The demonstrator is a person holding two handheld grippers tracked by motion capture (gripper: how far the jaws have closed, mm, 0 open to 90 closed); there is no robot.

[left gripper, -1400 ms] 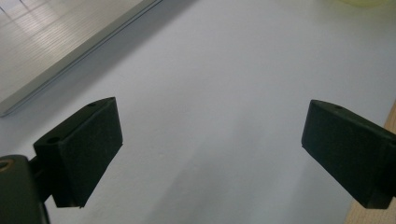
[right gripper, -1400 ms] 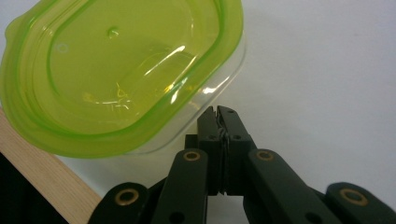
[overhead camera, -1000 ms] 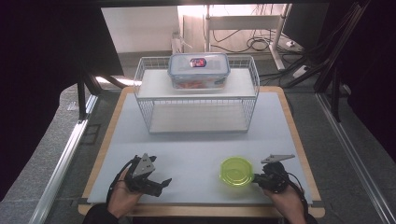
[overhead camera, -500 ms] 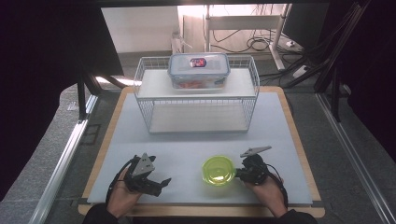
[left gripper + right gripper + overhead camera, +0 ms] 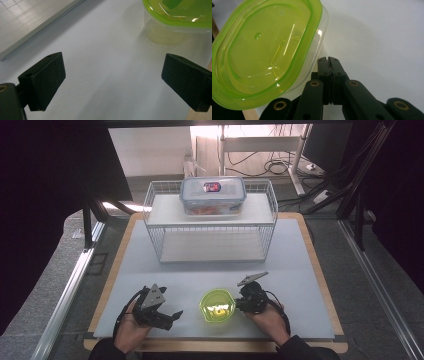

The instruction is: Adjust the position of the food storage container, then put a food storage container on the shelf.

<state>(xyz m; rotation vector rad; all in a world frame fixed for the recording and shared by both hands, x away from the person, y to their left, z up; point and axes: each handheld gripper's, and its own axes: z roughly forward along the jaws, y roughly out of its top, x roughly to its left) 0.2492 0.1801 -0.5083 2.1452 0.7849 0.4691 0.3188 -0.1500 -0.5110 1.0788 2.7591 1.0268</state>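
A small clear container with a lime-green lid (image 5: 217,306) (image 5: 264,55) stands on the white mat near the front edge. My right gripper (image 5: 239,304) (image 5: 329,59) is shut, and its tips lie against the container's right side, just under the lid's rim. I see nothing between the jaws. My left gripper (image 5: 175,315) (image 5: 112,82) rests low on the mat to the left of the container, open wide and empty. In the left gripper view the container (image 5: 175,15) is ahead at the upper right, beyond the jaws.
A white wire rack (image 5: 159,227) stands at the back of the mat, with a clear lidded box (image 5: 212,195) on its top shelf. The table's wooden edge (image 5: 215,345) runs along the front, close to both hands. The rack's base (image 5: 37,22) is in the left gripper view.
The right gripper has moved left across the mat, and the green-lidded container has moved left with it. The left gripper has stayed put.
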